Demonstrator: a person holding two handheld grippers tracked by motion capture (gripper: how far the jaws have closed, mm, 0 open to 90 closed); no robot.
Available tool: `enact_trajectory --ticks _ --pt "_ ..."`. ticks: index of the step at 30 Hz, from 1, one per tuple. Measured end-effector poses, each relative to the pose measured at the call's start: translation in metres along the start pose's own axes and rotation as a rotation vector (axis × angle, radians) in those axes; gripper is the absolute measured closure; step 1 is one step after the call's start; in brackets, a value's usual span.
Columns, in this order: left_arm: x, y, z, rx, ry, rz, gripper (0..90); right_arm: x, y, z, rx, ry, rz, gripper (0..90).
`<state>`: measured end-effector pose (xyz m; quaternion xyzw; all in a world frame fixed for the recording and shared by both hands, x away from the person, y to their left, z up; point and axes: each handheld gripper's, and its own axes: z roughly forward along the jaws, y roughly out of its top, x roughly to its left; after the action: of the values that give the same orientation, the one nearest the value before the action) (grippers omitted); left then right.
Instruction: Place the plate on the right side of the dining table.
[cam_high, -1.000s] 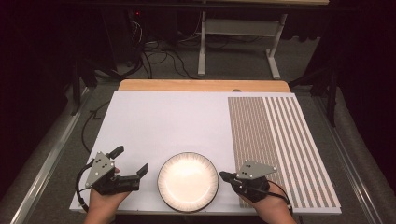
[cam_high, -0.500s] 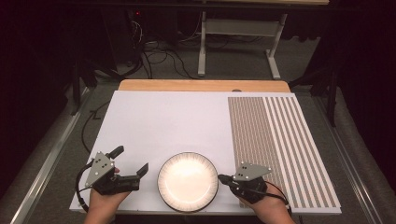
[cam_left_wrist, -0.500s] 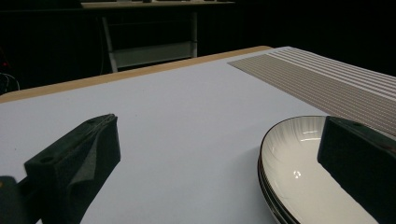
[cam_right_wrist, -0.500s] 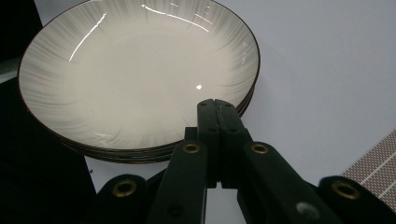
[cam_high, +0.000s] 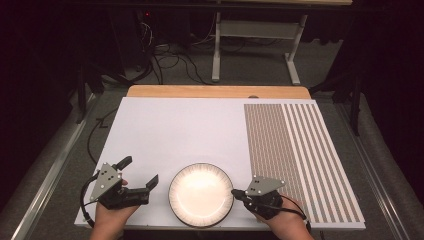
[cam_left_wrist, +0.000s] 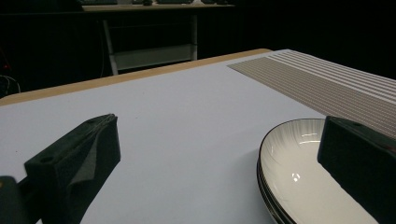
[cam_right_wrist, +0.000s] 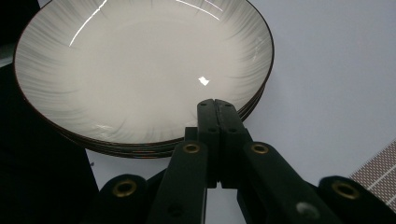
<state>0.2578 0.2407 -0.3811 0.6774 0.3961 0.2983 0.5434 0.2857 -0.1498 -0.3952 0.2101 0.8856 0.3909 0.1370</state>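
Stack of white, dark-rimmed ceramic plates (cam_high: 201, 194) at table's six o'clock, left gripper (cam_high: 141, 173) at its nine — jaws wide apart, right gripper (cam_high: 234, 191) at three — jaws pressed together, tips over the rim.

High view looked forward and down over the table (cam_high: 190, 125), left gripper view sat low behind its wide-apart jaws, right gripper view close above its pressed-together jaws, all shared the plates (cam_high: 201, 194).

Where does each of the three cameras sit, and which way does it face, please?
High view: above the table's near edge, looking forward and down; both hands, left gripper, right gripper.
Left gripper view: on it, looking between open jaws across the white mat.
Right gripper view: behind shut jaws, toward the stacked plates.
Shared: the plates.
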Motion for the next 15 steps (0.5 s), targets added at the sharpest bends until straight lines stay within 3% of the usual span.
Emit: enact_trajectory --ticks 15 --pt "0.0015 0.0007 -0.0013 -0.002 0.000 -0.004 0.0 0.0016 0.0023 0.0010 0.006 -0.001 -0.009 90.0"
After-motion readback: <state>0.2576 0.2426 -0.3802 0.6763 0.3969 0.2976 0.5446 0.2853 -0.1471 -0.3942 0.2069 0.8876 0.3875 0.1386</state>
